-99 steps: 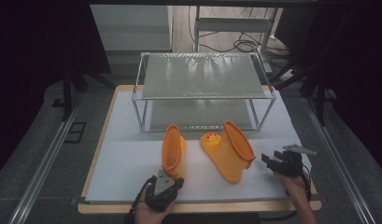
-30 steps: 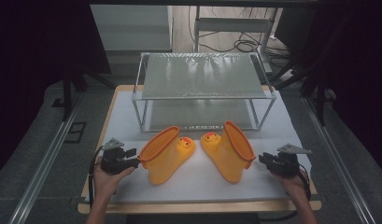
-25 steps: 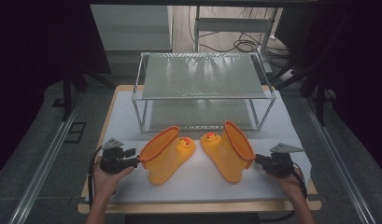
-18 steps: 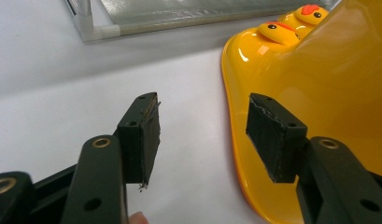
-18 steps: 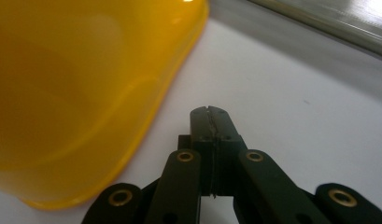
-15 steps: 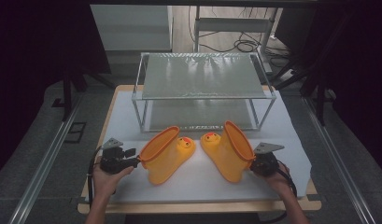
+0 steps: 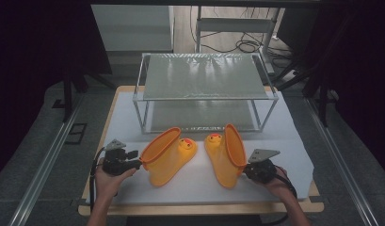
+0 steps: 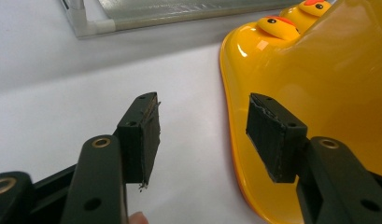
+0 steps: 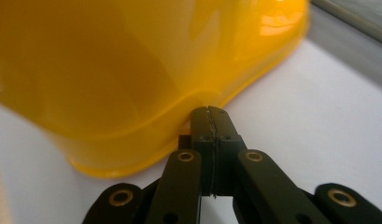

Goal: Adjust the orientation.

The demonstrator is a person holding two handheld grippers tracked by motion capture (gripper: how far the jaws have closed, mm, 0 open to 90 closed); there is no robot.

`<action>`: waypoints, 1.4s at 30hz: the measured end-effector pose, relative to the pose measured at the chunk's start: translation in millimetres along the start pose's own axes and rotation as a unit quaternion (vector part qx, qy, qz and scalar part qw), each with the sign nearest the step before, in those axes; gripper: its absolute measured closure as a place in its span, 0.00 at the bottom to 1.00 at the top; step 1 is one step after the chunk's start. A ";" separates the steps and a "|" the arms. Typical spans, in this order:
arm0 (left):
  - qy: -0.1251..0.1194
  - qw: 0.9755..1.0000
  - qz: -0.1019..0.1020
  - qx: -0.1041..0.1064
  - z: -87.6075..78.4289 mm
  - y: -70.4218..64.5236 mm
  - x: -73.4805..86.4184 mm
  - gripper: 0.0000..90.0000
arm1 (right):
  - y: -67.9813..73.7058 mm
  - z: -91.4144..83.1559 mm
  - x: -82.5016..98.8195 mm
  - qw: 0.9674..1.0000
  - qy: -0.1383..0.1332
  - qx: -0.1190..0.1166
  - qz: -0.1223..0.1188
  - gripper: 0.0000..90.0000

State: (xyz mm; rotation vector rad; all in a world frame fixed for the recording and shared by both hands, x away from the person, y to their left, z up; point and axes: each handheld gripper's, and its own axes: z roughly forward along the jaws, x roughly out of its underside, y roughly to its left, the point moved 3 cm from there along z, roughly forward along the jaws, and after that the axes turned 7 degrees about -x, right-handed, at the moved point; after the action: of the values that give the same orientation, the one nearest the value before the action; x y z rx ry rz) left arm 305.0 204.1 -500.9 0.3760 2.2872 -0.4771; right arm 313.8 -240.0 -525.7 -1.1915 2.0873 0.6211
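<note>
Two yellow-orange rubber boots with duck faces on the toes lie on their sides on the white mat (image 7: 289, 141). My left gripper (image 7: 136, 164) is at the mouth of the left boot (image 7: 169, 157). Its jaws are open, with the boot's rim (image 8: 228, 140) between them: the right pad (image 8: 272, 135) is over the boot (image 8: 319, 79) and the left pad over the mat. My right gripper (image 7: 245, 169) is at the mouth of the right boot (image 7: 225, 157). It (image 9: 209, 112) is shut, pads together, tip against the edge of the boot (image 9: 132, 60).
A two-level metal shelf rack (image 7: 204, 77) stands at the back of the mat, just behind the boots' toes. The wooden table edge (image 7: 199, 208) runs along the front. Cables lie on the floor beyond the rack.
My right gripper has slid left across the mat until its tip reached the right boot's mouth. The left gripper and both boots have stayed where they were.
</note>
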 end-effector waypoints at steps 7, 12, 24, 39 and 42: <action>-0.002 1.000 -0.003 0.002 -0.5 0.7 -0.5 0.50 | 19.8 12.1 -10.6 0.999 0.006 -0.030 -0.030 1.00; -0.001 1.000 -0.005 0.004 -1.4 1.6 -0.7 0.50 | 33.3 26.7 -21.6 0.998 0.003 -0.048 -0.041 1.00; -0.005 1.000 -0.015 0.006 -3.2 5.4 -2.4 0.50 | 27.4 16.3 -19.3 0.999 -0.033 -0.024 -0.017 0.93; -0.001 1.000 -0.018 0.008 -1.8 7.2 -3.9 0.50 | -34.7 -46.3 28.6 0.980 -0.103 0.105 0.132 0.53; 0.000 1.000 -0.016 0.009 -0.9 6.6 -3.9 0.50 | -41.2 -50.9 34.6 0.976 -0.103 0.118 0.149 0.53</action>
State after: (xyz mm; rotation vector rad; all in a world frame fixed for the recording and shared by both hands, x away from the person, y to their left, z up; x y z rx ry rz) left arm 309.7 209.9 -498.9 0.3477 2.2945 -0.5136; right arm 321.5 -313.4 -519.9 -0.6587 2.1057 0.5839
